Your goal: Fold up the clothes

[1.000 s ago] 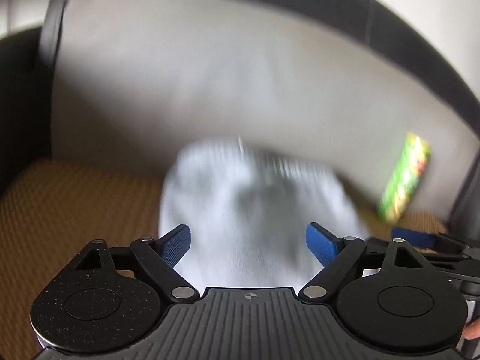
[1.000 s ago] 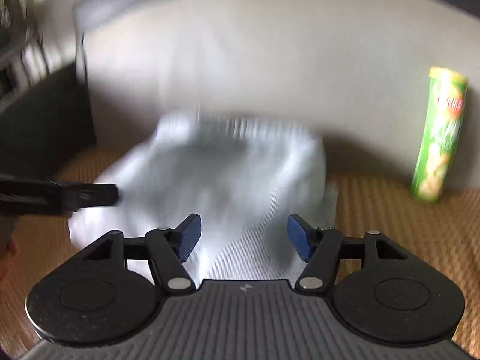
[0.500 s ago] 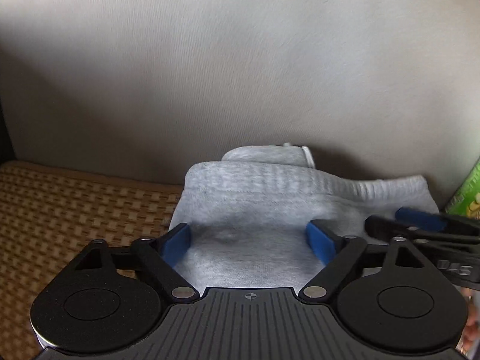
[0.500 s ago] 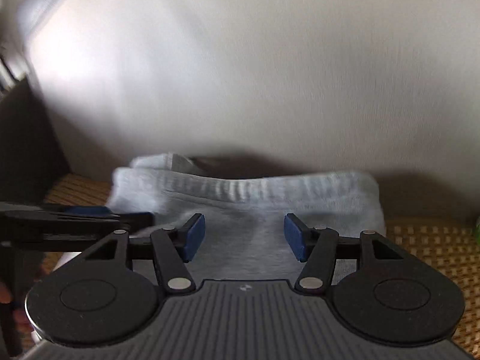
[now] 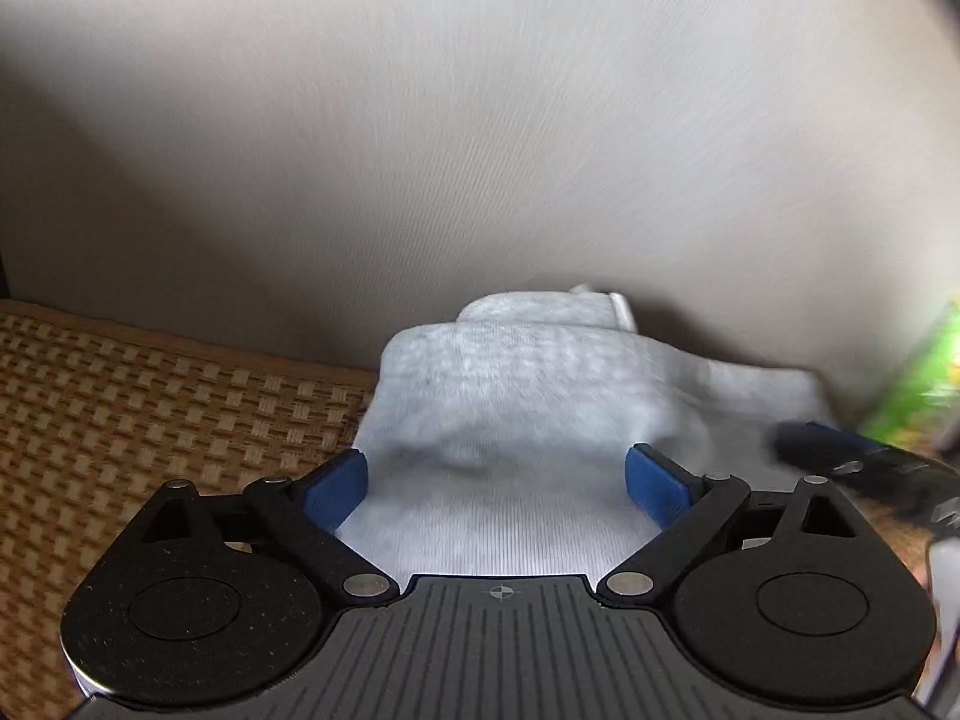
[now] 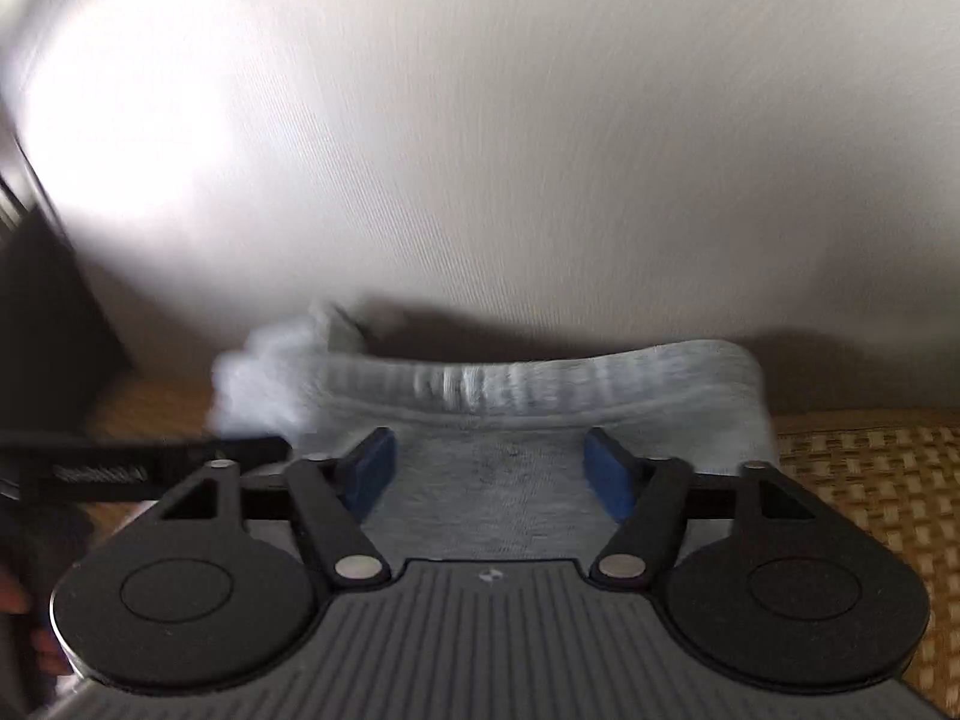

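Observation:
A folded light grey garment (image 5: 528, 384) with a ribbed band (image 6: 540, 384) lies on a woven brown mat (image 5: 150, 420), pushed against a pale upright cushion (image 5: 480, 150). My left gripper (image 5: 495, 486) hovers low over its left part. Its jaws are opening, and the cloth lies between the blue pads (image 5: 336, 489) without being pinched. My right gripper (image 6: 489, 474) is over the right part of the garment (image 6: 492, 498). Its jaws are opening too, with its pads (image 6: 609, 474) clear of the cloth. Each gripper shows at the edge of the other's view, the right (image 5: 840, 456) and the left (image 6: 150, 468).
A green snack can (image 5: 918, 384) stands blurred at the right, beside the garment. The woven mat (image 6: 870, 480) continues to the right. A dark surface (image 6: 48, 330) borders the cushion on the left. Part of a hand (image 6: 15, 600) shows at the lower left.
Both grippers have moved in towards the cushion and lower over the garment, which has settled against it. The right jaws have spread wider; the left ones slightly. The can has left the right view.

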`<state>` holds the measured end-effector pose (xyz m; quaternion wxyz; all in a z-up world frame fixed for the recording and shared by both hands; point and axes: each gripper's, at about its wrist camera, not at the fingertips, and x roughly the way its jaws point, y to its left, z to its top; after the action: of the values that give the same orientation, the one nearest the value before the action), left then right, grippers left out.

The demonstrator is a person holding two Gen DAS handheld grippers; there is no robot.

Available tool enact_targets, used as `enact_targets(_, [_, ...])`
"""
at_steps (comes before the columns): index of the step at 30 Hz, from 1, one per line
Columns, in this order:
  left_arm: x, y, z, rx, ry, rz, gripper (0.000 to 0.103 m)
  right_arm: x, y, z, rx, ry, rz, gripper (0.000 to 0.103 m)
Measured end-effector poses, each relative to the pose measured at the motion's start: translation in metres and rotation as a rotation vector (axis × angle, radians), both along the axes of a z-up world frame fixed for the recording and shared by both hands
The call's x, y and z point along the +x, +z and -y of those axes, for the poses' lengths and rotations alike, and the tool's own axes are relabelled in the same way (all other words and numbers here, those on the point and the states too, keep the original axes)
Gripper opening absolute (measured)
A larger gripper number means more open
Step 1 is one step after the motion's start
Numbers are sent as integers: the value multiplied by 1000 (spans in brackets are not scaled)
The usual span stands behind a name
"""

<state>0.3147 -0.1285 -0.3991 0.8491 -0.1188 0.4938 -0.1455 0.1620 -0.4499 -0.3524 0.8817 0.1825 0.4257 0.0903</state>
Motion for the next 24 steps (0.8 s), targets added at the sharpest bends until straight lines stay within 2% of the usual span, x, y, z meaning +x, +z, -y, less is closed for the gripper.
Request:
enact_targets(1, [-9,3,-13,-14,7,6,102,-13,11,14,33,7,30,96])
enact_targets(2, [-14,2,-23,-38,4,-8,102,-24,18,27,56,16,41,100])
enact_targets(4, [-9,-8,-33,-75,-5,-81,102,-41,20,49,65,25,2,101])
enact_targets(7, [-4,-25,-36,-106,0,-123,102,-44,4,68,23,-26,-102,101])
enact_targets(8, [-1,-28,-35,-139,2,-125,101,-44,-3,74,33,-49,-124,101])
enact_targets(10, [3,-33,-36,-209,1,-131,102,-45,-18,79,65,-98,-165,101])
enact_targets(15, [18,-50,-31,-257,9,-190,103,-35,-54,92,195,-142,-276,100])
enact_targets(19, [19,-59,-29,-282,20,-182,103,-33,-65,89,280,-144,-249,102])
enact_targets(21, [17,-58,-26,-277,20,-176,102,-31,-70,85,319,-129,-243,94])
enact_targets(24, [13,-58,-25,-288,22,-176,102,-29,-74,72,306,-110,-245,93])
